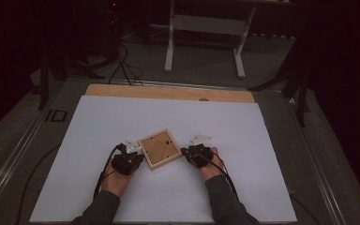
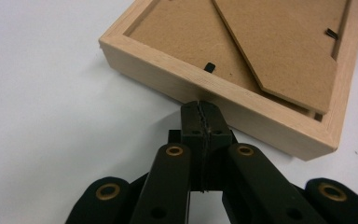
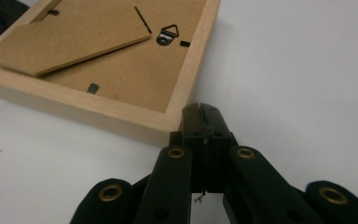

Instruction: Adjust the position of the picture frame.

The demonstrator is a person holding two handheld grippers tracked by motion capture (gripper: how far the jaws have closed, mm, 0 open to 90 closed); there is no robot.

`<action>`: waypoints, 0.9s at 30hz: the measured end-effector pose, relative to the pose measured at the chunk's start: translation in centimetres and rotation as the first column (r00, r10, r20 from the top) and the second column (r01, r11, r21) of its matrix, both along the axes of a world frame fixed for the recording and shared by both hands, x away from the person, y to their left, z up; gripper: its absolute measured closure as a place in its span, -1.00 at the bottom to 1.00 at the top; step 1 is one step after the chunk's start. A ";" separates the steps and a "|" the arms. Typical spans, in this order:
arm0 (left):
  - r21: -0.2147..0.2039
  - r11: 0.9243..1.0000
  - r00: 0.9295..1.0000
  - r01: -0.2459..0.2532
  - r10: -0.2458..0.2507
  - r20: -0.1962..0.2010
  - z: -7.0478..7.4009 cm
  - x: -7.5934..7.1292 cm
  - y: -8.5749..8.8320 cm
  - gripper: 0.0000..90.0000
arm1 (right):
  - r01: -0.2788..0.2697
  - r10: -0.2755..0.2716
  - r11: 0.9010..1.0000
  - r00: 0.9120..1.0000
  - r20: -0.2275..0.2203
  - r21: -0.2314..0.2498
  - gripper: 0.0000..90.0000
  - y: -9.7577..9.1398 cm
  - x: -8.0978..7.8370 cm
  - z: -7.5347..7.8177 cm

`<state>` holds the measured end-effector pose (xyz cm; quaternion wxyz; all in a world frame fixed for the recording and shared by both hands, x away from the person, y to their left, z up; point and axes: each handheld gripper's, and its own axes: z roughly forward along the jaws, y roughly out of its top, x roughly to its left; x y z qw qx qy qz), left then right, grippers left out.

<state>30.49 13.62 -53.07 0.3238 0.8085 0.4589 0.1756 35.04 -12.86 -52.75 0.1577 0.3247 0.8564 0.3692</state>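
On the left side of the white worktop (image 1: 98,140), we hold our left tool (image 1: 132,152) with its jaws pressed tight together and nothing between them. Its tip touches the side of the wooden picture frame (image 1: 159,148). That frame lies flat, back side up, in the middle between our two hands. Over on the right, our right tool (image 1: 190,151) is squeezed tight too, empty, with its tip just beside a frame corner.

The frame (image 1: 158,149) lies mid-worktop (image 1: 243,136), wedged between the left hand-held gripper (image 1: 136,154) and the right hand-held gripper (image 1: 185,151). Beyond it and off to both sides, the white sheet lies open.
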 end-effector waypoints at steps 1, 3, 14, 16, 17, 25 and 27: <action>0.006 1.000 1.000 -0.001 0.001 0.002 0.0 0.1 -0.1 0.99 | 0.001 -0.001 1.000 1.000 -0.001 -0.003 1.00 0.0 -0.1 0.0; 0.006 1.000 1.000 -0.001 0.001 0.002 0.0 0.1 -0.1 0.99 | 0.001 -0.001 1.000 1.000 -0.003 -0.005 1.00 -0.1 -0.1 0.1; 0.012 1.000 1.000 -0.005 0.005 0.015 -0.1 1.7 -0.6 0.99 | -0.012 0.012 1.000 1.000 0.002 -0.024 1.00 -0.5 -1.2 0.2; 0.005 1.000 1.000 -0.002 0.002 0.018 -0.2 1.8 -0.6 0.99 | -0.012 0.013 1.000 1.000 0.005 -0.023 1.00 -0.7 -1.6 0.1; 0.002 1.000 1.000 0.001 -0.001 0.012 -0.2 1.8 -0.6 0.99 | -0.012 0.012 1.000 1.000 0.005 -0.018 1.00 -0.7 -1.7 0.1; 0.010 0.999 0.999 0.038 -0.038 0.000 0.0 0.8 -0.7 0.99 | -0.035 0.035 0.999 0.999 0.000 -0.032 1.00 -0.9 -2.6 -0.2; 0.003 0.999 0.999 0.048 -0.048 -0.005 0.1 0.3 -0.5 0.99 | -0.043 0.043 0.999 0.999 0.001 -0.033 1.00 -0.8 -2.8 -0.2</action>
